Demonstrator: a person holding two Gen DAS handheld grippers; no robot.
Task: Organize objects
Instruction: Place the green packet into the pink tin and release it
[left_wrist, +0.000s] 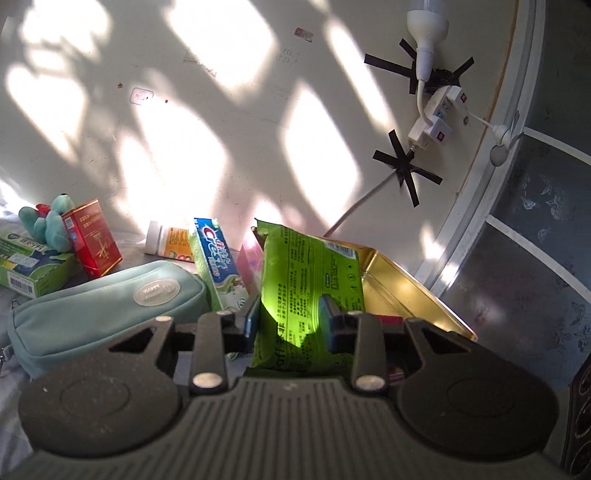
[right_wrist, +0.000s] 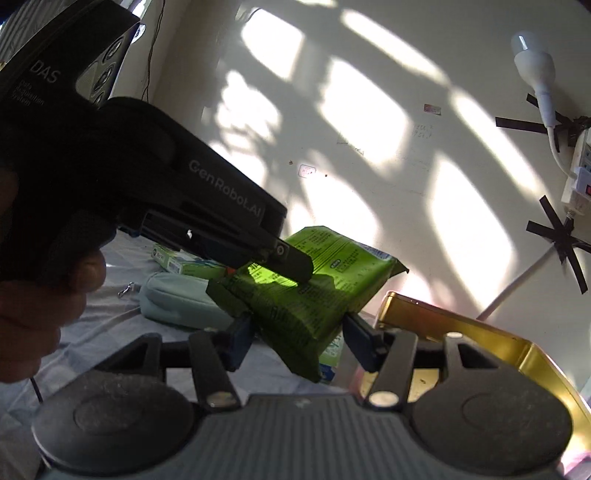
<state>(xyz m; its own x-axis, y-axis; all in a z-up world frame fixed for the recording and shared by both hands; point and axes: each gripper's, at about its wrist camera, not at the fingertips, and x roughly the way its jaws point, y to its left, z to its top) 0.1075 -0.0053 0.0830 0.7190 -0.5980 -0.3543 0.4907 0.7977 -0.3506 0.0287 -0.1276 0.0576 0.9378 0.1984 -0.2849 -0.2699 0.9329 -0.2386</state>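
A green foil packet (left_wrist: 310, 273) is held up off the bed, and my left gripper (left_wrist: 290, 314) is shut on its middle. In the right wrist view the left gripper (right_wrist: 284, 271) reaches in from the upper left, one finger lying across the top of the packet (right_wrist: 314, 295). My right gripper (right_wrist: 297, 325) has the packet's near lower end between its fingers, with both blue pads touching its sides. An open gold tin (left_wrist: 406, 291) sits just to the right of the packet, below it, and shows as the gold tin (right_wrist: 480, 332) in the right wrist view.
On the grey bedsheet to the left lie a teal pouch (left_wrist: 103, 306), a toothpaste box (left_wrist: 218, 254), a pill bottle (left_wrist: 166, 240), a red box (left_wrist: 92, 240), a teal plush toy (left_wrist: 51, 221) and a green box (left_wrist: 29, 266). The sunlit wall carries a taped power strip (left_wrist: 439, 114). A hand (right_wrist: 37, 295) grips the left gripper's handle.
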